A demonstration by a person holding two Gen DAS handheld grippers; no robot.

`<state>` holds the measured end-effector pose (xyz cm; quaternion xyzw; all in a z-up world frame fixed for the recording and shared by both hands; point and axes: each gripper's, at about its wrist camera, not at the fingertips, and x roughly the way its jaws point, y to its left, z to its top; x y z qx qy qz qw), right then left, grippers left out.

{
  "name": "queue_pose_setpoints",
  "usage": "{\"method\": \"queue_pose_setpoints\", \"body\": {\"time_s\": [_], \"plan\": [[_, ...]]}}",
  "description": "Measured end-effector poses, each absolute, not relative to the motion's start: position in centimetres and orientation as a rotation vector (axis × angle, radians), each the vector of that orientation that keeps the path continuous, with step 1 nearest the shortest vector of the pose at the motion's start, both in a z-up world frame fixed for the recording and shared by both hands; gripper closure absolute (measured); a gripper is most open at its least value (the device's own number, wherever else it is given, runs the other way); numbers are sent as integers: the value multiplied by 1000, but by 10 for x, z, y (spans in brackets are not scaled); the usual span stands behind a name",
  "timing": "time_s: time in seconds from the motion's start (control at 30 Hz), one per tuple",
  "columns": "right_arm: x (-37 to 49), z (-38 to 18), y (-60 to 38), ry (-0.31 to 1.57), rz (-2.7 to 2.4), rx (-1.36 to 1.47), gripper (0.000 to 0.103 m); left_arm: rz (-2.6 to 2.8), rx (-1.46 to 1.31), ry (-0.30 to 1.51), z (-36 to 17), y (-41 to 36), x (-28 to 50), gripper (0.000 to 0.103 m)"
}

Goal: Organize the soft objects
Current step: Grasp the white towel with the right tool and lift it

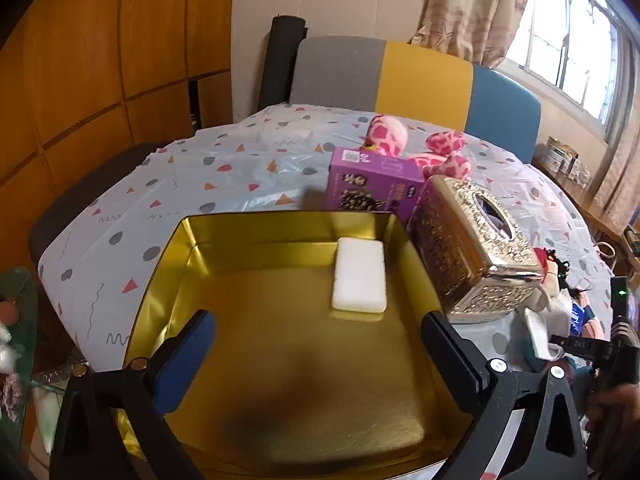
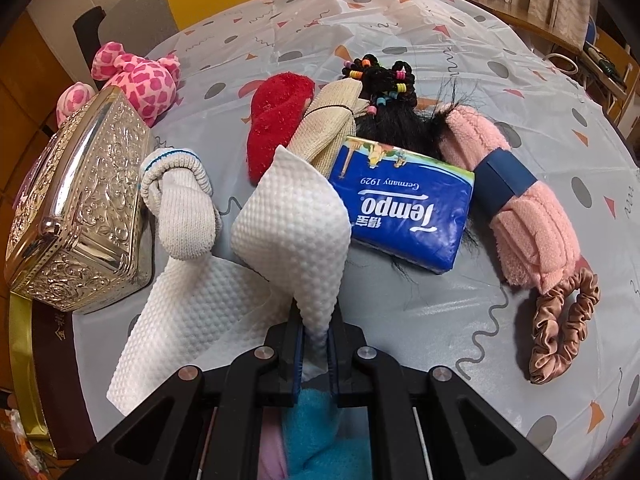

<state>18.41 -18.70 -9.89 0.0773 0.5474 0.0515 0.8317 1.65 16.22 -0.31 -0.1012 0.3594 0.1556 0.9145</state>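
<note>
My left gripper (image 1: 318, 320) stands wide open over a gold tin (image 1: 188, 256), nothing between its fingers. A white foam block (image 1: 360, 276) lies flat in the tin near the far wall. My right gripper (image 2: 316, 316) is shut on a white dimpled cloth (image 2: 296, 224), lifting one fold while the rest trails on the table. Beyond it lie a blue Tempo tissue pack (image 2: 404, 208), a red fuzzy sock (image 2: 276, 120), a white sock (image 2: 184, 208), a beige mesh cloth (image 2: 332, 124), a pink rolled towel (image 2: 520, 208) with a blue band, and a bronze scrunchie (image 2: 564, 320).
An embossed silver tissue box (image 1: 472, 248) stands against the tin's right side, a purple carton (image 1: 372, 184) behind it. A pink spotted plush (image 1: 400, 136) and black beaded hair (image 2: 384, 92) lie farther back. Something blue and fluffy (image 2: 316, 432) sits under my right gripper. Chairs ring the table's far edge.
</note>
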Motion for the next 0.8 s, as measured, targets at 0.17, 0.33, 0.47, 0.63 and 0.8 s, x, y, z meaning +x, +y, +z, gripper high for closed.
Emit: {"method": "queue_pose_setpoints", "body": {"time_s": [0.17, 0.33, 0.47, 0.63, 0.8], "plan": [[184, -98, -187, 1156, 107, 165, 95, 334, -226, 758, -10, 171, 11, 0], [181, -86, -194, 1126, 118, 226, 95, 352, -224, 763, -15, 181, 4, 0], [172, -63, -204, 1045, 133, 274, 95, 361, -245, 771, -19, 189, 2, 0], [166, -51, -224, 1001, 96, 334, 95, 355, -252, 771, -19, 189, 2, 0], [166, -53, -242, 988, 49, 409, 95, 340, -245, 773, -19, 185, 1, 0]]}}
